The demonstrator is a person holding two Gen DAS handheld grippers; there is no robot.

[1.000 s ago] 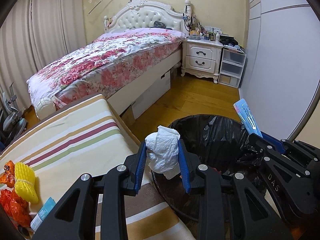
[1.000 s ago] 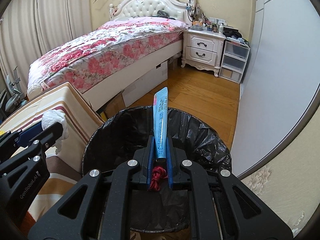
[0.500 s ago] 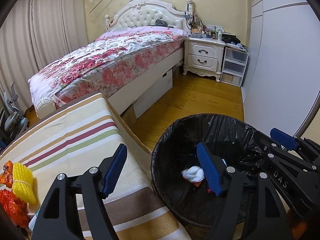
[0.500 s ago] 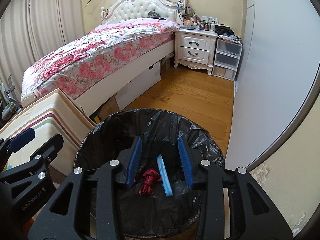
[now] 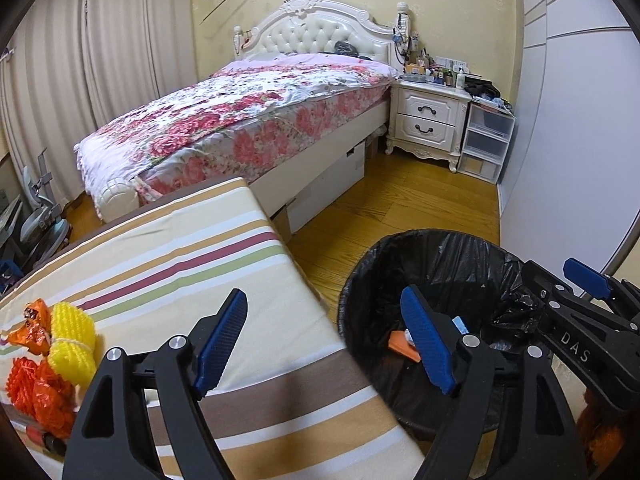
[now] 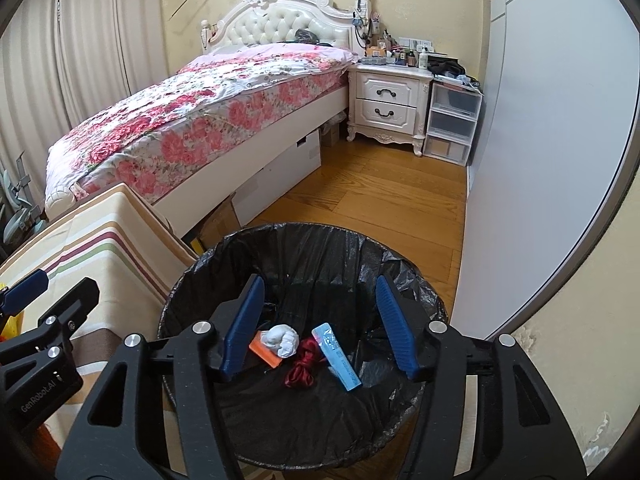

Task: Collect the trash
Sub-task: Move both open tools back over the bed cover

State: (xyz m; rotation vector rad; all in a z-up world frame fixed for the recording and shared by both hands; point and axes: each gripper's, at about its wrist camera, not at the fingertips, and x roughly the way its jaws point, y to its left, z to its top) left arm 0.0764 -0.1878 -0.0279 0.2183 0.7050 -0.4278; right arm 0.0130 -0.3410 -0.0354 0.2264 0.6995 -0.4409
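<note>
In your black-lined trash bin (image 6: 304, 256), the white tissue wad (image 6: 283, 339), red cord (image 6: 301, 368) and blue wrapper (image 6: 338, 357) lie loose on the bottom. Your right gripper (image 6: 320, 326) hangs over them, jaws opening, nothing between. Your left gripper (image 5: 326, 344) straddles the bin's rim and the striped cushion (image 5: 168, 264), jaws opening wide and empty.

In the left wrist view, the right finger (image 5: 428, 348) hides most of the orange scrap (image 5: 402, 342) in the bin (image 5: 360, 292). The orange netting (image 5: 36, 396) at the cushion's (image 5: 160, 264) left edge is cut off by the picture's edge. The clutter (image 6: 400, 54) on the nightstand (image 6: 388, 96) is too small to tell apart. The bin's near rim is hidden behind the gripper bodies.
</note>
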